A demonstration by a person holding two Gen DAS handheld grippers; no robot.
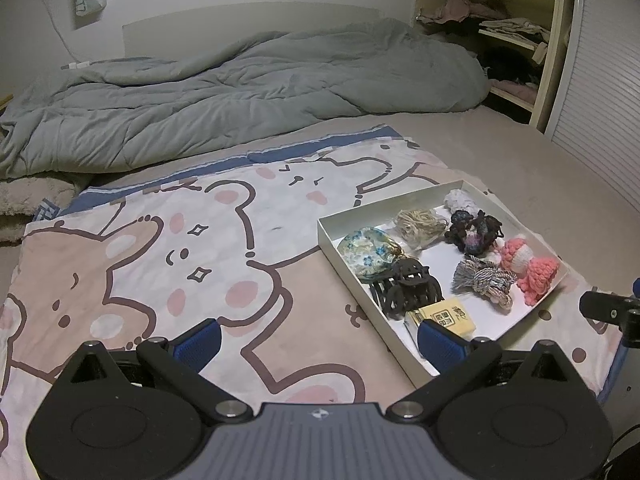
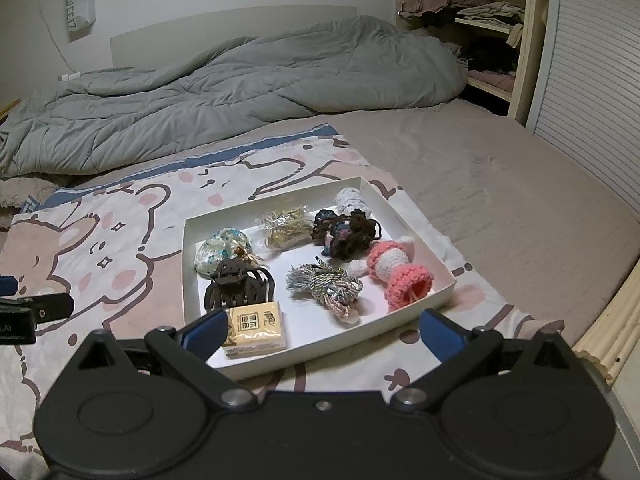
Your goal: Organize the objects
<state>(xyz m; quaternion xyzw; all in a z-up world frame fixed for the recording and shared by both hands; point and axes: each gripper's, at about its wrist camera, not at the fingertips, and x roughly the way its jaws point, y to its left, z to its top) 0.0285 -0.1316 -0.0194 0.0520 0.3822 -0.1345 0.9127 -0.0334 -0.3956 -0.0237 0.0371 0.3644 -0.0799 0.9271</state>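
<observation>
**Both grippers held open over a filled tray on the bed**

A shallow white tray (image 2: 412, 216) is lying on a cartoon-bear blanket (image 2: 120, 240) spread across the bed, and small objects are being kept inside it. In the near left corner a yellow tissue packet (image 2: 256, 328) is resting, with a black claw hair clip (image 2: 238, 286) just behind it and a floral fabric pouch (image 2: 220, 252) further back. A clear bag of tan rubber bands (image 2: 286, 226) is sitting toward the far wall, beside a dark crocheted scrunchie (image 2: 348, 234) and a white knitted piece (image 2: 352, 198) in the far corner. A pink-and-white crochet item (image 2: 396, 274) is lying along the right side, next to a grey braided tassel (image 2: 326, 286).

The right gripper (image 2: 324, 330) is being held wide open at the tray's near edge — nothing is being gripped. The left gripper (image 1: 318, 342) is likewise spread wide and empty, over the blanket left of the tray (image 1: 332, 248), its right finger overlapping the tray's near corner.

A rumpled grey duvet (image 2: 240, 88) is lying behind.
</observation>
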